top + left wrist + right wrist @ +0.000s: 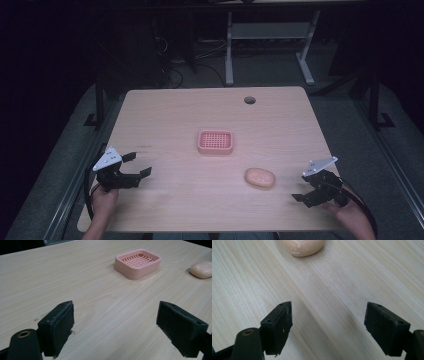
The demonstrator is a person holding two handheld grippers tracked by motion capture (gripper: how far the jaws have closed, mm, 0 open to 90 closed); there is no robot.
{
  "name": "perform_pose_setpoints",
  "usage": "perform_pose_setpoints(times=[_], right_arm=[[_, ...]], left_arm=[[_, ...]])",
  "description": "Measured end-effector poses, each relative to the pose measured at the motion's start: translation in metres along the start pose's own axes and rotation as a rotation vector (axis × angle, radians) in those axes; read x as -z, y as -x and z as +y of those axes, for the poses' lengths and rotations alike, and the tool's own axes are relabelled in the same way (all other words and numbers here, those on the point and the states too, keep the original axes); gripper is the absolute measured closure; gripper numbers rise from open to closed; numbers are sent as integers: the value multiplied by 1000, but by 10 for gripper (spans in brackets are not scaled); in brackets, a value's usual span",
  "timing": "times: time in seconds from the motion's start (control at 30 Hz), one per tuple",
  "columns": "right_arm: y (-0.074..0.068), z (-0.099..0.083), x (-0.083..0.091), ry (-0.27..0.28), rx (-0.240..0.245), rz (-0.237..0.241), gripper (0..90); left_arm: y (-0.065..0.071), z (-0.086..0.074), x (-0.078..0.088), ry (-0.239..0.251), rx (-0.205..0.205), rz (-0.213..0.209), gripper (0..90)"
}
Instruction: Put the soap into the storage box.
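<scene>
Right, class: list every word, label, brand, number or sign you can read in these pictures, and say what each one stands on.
None can be read.
The pink soap dish, the soap bar, the wooden table and both hand-held grippers, left and right, carry no visible lettering.
The dark background behind the table is too dim to show any signs.

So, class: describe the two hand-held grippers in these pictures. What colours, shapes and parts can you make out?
Both are black two-jaw tools. The left gripper and the right gripper each carry a pale grey three-cornered plate on top and trail a black cable. In the gripper views the jaws are blocky black pads with small screw holes; a brass-coloured ring sits in the black part at lower left. No sleeves show at the wrists.
</scene>
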State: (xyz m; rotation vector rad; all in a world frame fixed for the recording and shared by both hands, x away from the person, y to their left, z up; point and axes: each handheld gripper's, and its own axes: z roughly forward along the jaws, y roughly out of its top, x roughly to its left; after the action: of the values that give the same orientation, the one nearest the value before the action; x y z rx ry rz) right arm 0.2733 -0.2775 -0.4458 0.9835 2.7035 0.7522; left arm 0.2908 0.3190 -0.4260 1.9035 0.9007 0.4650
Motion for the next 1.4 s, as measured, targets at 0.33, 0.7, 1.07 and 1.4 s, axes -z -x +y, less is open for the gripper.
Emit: perform_pose_setpoints(times=[0.33,0.7,1.07,1.4], right_arm=[[0,8,-3,-16,21,10,222],[-4,21,-7,-51,58,22,225],[-7,39,-9,-82,112,36,229],[-9,52,-9,-85,142,44,229]], left_arm=[[1,0,0,0,-8,-1,143],[0,0,0,2,-11,5,143],[0,0,1,8,-3,5,143],[-1,0,1,6,-7,9,143]])
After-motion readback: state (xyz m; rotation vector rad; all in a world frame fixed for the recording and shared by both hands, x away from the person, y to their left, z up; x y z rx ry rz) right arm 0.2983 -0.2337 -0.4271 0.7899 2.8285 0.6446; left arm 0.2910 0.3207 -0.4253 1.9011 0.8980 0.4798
